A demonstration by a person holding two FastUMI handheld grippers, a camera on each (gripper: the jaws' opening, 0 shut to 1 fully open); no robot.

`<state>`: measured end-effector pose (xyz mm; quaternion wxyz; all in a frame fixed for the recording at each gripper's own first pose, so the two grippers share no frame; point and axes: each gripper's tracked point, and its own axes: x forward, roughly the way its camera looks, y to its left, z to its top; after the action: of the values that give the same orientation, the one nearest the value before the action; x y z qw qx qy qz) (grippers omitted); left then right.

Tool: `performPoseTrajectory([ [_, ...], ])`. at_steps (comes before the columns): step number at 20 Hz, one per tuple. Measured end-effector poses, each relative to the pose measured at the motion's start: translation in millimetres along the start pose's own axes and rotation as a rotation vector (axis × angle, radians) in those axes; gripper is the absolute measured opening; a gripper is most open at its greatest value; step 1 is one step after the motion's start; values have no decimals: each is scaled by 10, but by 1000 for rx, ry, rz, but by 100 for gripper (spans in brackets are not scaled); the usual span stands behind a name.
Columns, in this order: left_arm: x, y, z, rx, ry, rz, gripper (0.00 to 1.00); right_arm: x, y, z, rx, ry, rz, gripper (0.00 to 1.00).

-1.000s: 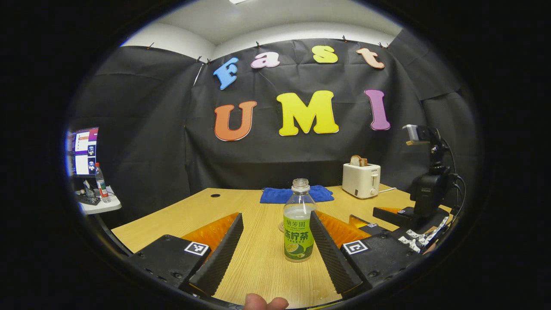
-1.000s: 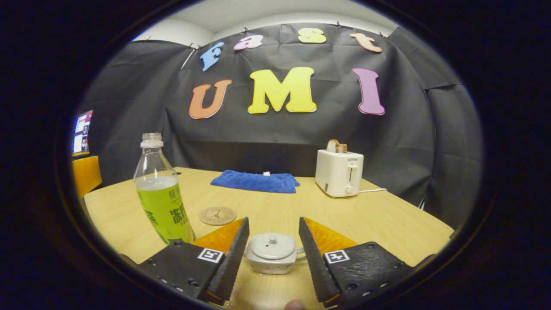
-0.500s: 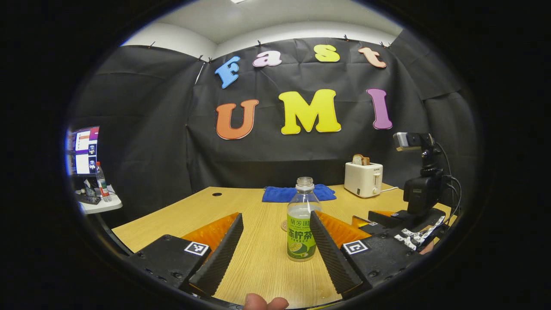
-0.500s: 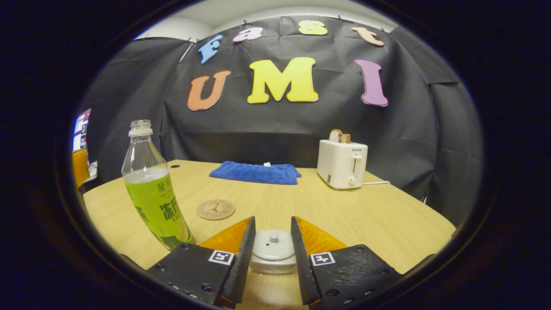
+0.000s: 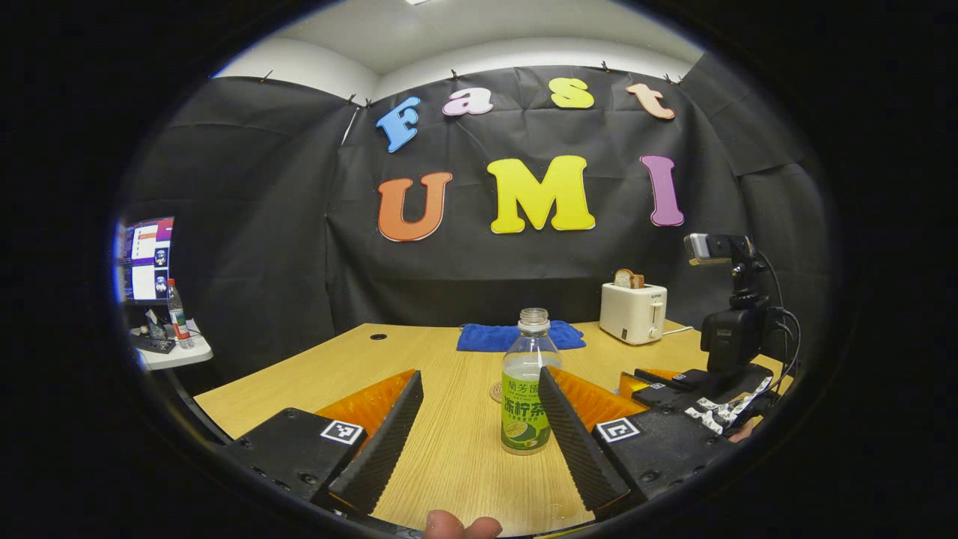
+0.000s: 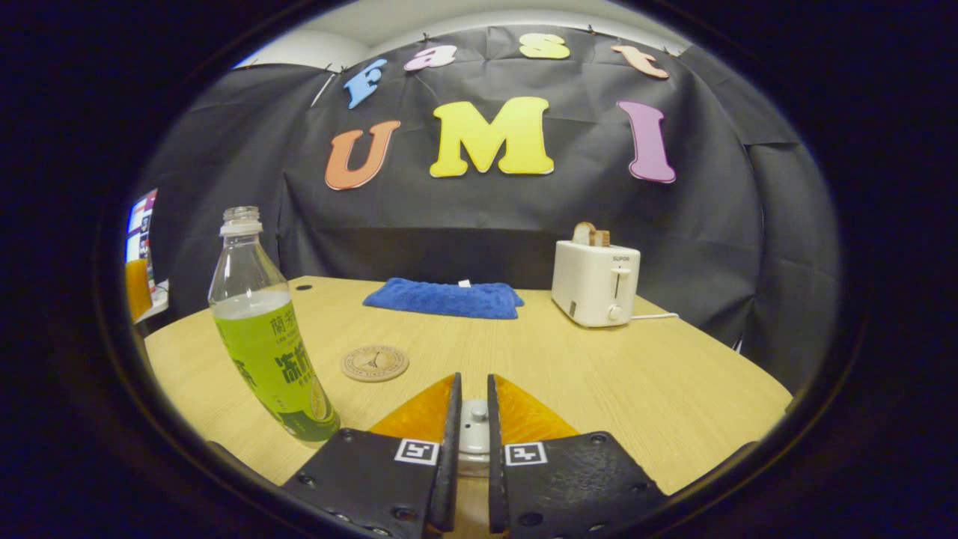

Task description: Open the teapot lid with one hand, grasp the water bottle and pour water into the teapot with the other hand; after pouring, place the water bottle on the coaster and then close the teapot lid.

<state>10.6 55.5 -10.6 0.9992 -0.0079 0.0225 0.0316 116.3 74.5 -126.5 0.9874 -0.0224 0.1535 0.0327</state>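
In the left gripper view your left claw [image 5: 477, 438] stood wide, its fingers well apart on either side of the water bottle [image 5: 526, 382]; the bottle rose upright on the worktop [image 5: 352, 367] close against the inner face of the right-hand finger, though whether it touched I could not tell; your fingertip [image 5: 460, 524] showed at the bottom edge. That view also gave you the other gripper with its camera mast [image 5: 730, 329] off to the right, and a monitor [image 5: 147, 258] and a small bottle [image 5: 177, 314] on a side shelf at the left. The coaster [image 5: 496, 391] peeked out just behind the water bottle.

In the right gripper view your right claw [image 6: 470, 449] was narrowed almost to a slit, with both fingers pressed on the teapot lid [image 6: 474, 415] at its knob; the pot beneath was mostly hidden by the fingers. There the water bottle [image 6: 266, 337] stood uncapped at the left, part full of greenish liquid, and the round coaster [image 6: 375, 362] lay bare just beside it, nearer the middle. Farther back lay a blue cloth [image 6: 443, 298], and a white toaster [image 6: 595, 283] with bread in its slot stood to the right; the toaster's front carried a small brand mark that was too tiny to be sure of.
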Motion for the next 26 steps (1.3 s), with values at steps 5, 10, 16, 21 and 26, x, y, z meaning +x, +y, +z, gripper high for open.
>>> performPoseTrajectory([
  [5,-12,-5,0,-1,1,-5,97,49,-20,32,-5,-2,0,19],
  [10,10,2,-31,-5,6,-8,97,3,-24,14,-2,-14,25,0],
  [16,63,-154,-154,-24,36,-54,97,-59,-52,198,30,-47,70,0],
  [21,159,-337,-360,-82,94,-108,97,-284,-178,454,26,-110,89,0],
  [26,321,-468,-611,-80,159,-134,98,-475,-359,525,17,-139,77,0],
])
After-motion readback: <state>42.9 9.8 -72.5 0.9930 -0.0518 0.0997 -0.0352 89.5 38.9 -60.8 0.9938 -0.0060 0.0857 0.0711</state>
